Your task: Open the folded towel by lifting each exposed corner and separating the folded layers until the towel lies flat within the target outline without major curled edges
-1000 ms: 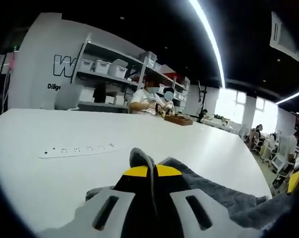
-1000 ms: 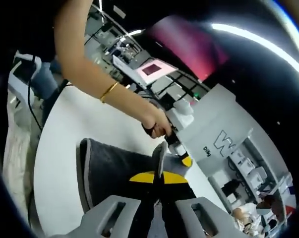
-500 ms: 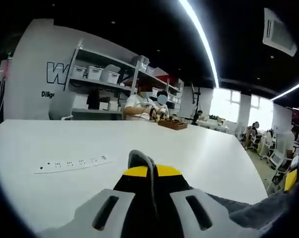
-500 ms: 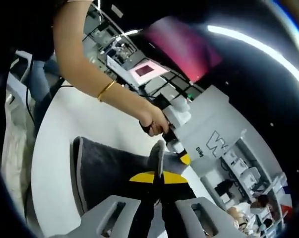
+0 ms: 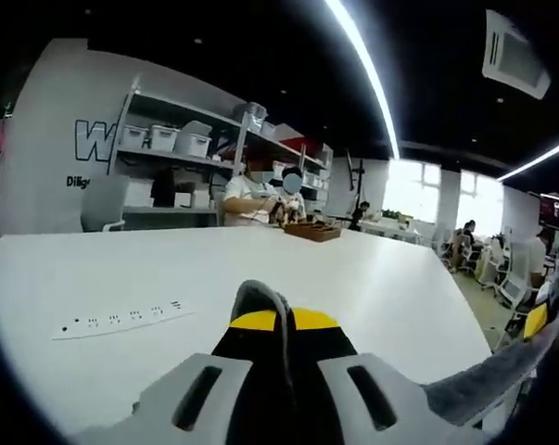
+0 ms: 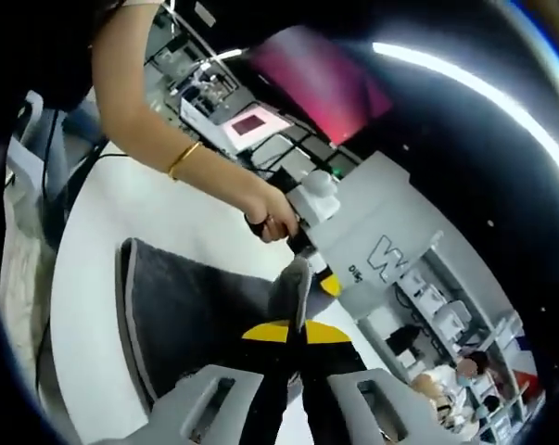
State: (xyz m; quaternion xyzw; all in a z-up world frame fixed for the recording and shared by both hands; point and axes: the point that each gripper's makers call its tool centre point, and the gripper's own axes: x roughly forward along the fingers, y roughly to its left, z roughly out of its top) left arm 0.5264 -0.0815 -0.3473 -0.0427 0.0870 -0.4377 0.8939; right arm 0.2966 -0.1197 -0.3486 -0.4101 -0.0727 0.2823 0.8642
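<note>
- Left gripper view: my left claw (image 5: 277,320) is clamped on a grey towel (image 5: 488,380) corner, lifted above the white surface (image 5: 260,269).
- My right claw (image 6: 293,324) pinches another towel (image 6: 182,306) corner; the cloth hangs stretched toward my other hand (image 6: 270,218).
- A power strip (image 5: 121,318) lies apart.
- Most of the towel is cut off behind my jaws.

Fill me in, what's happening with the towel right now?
A person holds a gripper in each hand, both shut on corners of the grey towel. The left gripper pinches one corner above the white table; the right gripper pinches another. The towel hangs stretched between them, lifted, not yet lying flat.
</note>
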